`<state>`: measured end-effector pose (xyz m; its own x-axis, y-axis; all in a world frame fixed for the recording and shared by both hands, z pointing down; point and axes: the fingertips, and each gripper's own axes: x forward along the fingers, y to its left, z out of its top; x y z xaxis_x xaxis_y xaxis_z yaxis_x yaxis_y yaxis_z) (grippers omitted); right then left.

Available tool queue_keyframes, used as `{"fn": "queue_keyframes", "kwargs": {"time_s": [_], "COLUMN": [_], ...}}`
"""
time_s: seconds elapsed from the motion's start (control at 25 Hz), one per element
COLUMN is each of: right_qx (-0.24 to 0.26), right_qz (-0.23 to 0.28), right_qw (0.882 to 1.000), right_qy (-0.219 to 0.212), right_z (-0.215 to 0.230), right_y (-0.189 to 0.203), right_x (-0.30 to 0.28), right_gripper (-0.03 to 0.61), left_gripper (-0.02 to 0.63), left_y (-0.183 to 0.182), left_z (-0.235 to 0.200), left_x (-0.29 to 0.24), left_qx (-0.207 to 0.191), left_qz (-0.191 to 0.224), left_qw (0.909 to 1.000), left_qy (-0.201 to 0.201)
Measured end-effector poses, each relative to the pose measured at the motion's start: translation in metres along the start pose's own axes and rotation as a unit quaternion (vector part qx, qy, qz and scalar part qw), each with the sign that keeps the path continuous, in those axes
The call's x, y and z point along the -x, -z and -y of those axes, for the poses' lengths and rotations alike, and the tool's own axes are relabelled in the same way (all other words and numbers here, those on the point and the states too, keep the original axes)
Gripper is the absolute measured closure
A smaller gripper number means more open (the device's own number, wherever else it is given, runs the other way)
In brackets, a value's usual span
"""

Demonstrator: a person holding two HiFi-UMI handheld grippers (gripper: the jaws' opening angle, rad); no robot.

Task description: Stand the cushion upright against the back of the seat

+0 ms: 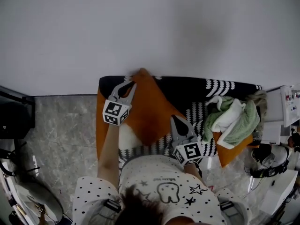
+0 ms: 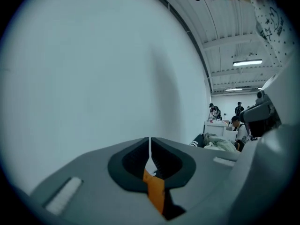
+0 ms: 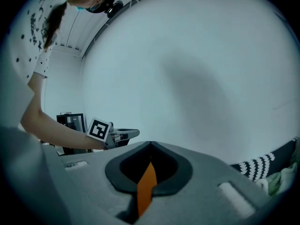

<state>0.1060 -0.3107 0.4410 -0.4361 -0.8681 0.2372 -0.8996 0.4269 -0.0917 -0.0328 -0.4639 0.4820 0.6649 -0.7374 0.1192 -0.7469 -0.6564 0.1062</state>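
Note:
An orange cushion (image 1: 150,111) is lifted off the black seat with white patterning (image 1: 197,90), its top corner reaching the white wall. My left gripper (image 1: 131,84) holds the cushion's upper left edge, high up near the seat's back. My right gripper (image 1: 175,119) holds the lower right edge, closer to the person. In the left gripper view the left gripper (image 2: 150,143) has its tips together with orange fabric (image 2: 154,191) pinched behind them. The right gripper (image 3: 151,145) likewise has its tips touching over a strip of orange fabric (image 3: 146,186).
A heap of green and white cloth (image 1: 234,118) lies on the seat's right end, over another orange cushion (image 1: 229,153). A dark cabinet (image 1: 16,114) stands to the left on the marble floor (image 1: 61,121). Equipment (image 1: 269,158) crowds the right side. People (image 2: 236,121) stand far off.

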Motion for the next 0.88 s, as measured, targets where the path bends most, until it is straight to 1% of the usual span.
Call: {"fn": "queue_keyframes", "kwargs": {"time_s": [0.04,0.24,0.36,0.44,0.52,0.68,0.88], "right_qx": [0.001,0.007,0.011,0.014,0.016,0.019,0.021], "right_qz": [0.001,0.008,0.013,0.016,0.019,0.023,0.021], "right_qw": [1.0,1.0,1.0,1.0,1.0,1.0,1.0], "right_qy": [0.0,0.001,-0.002,-0.003,-0.003,0.001,0.003], "right_z": [-0.001,-0.008,-0.018,-0.024,-0.027,-0.031,-0.032], "right_y": [-0.001,-0.002,-0.003,-0.004,-0.004,-0.004,0.001], "right_x": [0.003,0.02,0.031,0.037,0.043,0.055,0.067], "right_gripper": [0.583,0.584,0.584,0.584,0.583,0.584,0.583], "left_gripper": [0.608,0.611,0.612,0.612,0.612,0.612,0.612], "left_y": [-0.007,-0.037,-0.047,-0.048,-0.048,-0.043,-0.036], "left_z": [0.003,0.019,0.03,0.036,0.042,0.058,0.085], "left_x": [0.005,0.028,0.045,0.055,0.064,0.082,0.1], "left_qx": [-0.002,-0.009,-0.024,-0.037,-0.042,-0.042,-0.034], "left_qz": [0.007,0.023,0.023,0.017,0.011,-0.002,-0.006], "left_qw": [1.0,0.9997,0.9994,0.9991,0.9988,0.9981,0.9978], "left_qy": [0.001,-0.001,-0.006,-0.014,-0.023,-0.046,-0.056]}}
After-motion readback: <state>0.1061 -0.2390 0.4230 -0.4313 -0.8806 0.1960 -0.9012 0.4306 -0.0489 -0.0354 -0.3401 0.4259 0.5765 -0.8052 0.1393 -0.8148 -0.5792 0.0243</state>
